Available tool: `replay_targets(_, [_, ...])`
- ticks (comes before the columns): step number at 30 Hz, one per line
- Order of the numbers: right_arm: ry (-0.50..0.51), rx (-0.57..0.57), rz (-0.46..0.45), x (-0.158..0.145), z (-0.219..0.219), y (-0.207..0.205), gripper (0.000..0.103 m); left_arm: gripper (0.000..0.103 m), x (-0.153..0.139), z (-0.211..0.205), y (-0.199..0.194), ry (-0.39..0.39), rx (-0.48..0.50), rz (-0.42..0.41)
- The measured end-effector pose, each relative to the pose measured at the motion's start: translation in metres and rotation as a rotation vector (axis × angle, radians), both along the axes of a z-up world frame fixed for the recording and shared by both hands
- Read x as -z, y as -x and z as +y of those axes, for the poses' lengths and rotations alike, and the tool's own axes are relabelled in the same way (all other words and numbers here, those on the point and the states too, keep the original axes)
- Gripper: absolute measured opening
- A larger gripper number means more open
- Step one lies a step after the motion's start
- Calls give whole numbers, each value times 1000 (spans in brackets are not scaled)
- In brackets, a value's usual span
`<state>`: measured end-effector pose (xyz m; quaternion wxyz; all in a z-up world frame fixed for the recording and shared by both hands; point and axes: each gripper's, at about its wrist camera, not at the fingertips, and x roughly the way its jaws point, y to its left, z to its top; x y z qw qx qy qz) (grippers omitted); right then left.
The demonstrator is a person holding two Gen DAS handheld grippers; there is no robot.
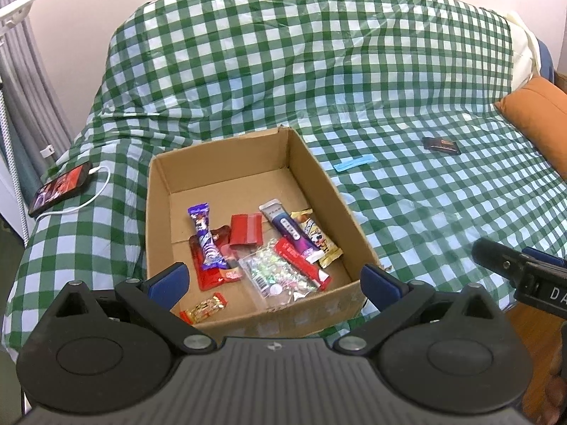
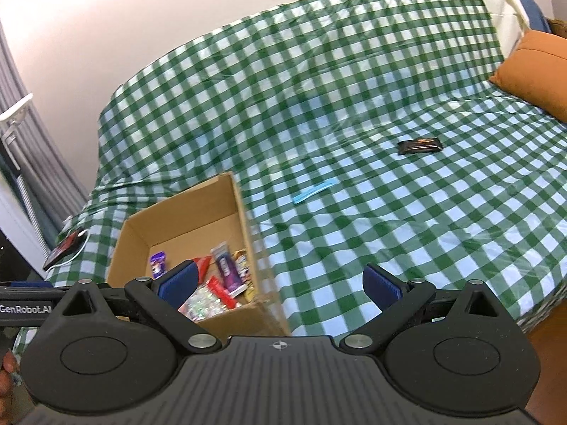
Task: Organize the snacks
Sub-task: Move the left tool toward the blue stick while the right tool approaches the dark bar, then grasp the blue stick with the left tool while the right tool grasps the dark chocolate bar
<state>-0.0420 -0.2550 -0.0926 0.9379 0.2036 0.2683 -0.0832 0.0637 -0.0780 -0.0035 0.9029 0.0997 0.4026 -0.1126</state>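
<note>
An open cardboard box point(image 1: 219, 163) stands on a green checked cloth and holds several snack packets: a purple bar point(image 1: 205, 237), red wrappers point(image 1: 244, 233), a clear bag of candy point(image 1: 276, 272). The box also shows in the right wrist view point(image 2: 184, 219). Outside it on the cloth lie a thin blue packet point(image 1: 354, 163) point(image 2: 313, 191) and a dark packet point(image 1: 441, 145) point(image 2: 420, 147). My left gripper point(image 1: 274, 279) is open and empty above the box's near edge. My right gripper point(image 2: 280, 283) is open and empty, to the right of the box.
A phone point(image 1: 60, 187) on a white charging cable lies left of the box. An orange cushion point(image 1: 538, 117) point(image 2: 531, 67) sits at the far right. The checked cloth point(image 1: 319, 71) covers a bed against a wall. A white lamp stand and a grey curtain are at the left.
</note>
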Motion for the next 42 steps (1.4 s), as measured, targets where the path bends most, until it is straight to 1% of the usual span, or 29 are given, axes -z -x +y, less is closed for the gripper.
replay_targets(17, [-10, 111, 32, 15, -53, -14, 99, 103, 8, -56, -42, -9, 79, 8])
replay_targets(20, [-5, 133, 33, 17, -65, -18, 99, 103, 10, -68, -54, -18, 97, 11])
replay_targets(25, [18, 174, 29, 18, -94, -28, 99, 103, 14, -97, -85, -25, 138, 34])
replay_targets(29, [49, 207, 17, 18, -124, -46, 100, 103, 21, -130, -123, -29, 189, 72])
replay_targets(34, [122, 227, 13, 25, -174, -91, 100, 103, 49, -185, -189, -52, 244, 120])
replay_targets(38, [184, 216, 21, 42, -219, -140, 102, 103, 83, -228, -249, -62, 276, 167])
replay_targets(42, [270, 157, 51, 70, -259, -200, 103, 103, 132, -260, -312, -66, 271, 288])
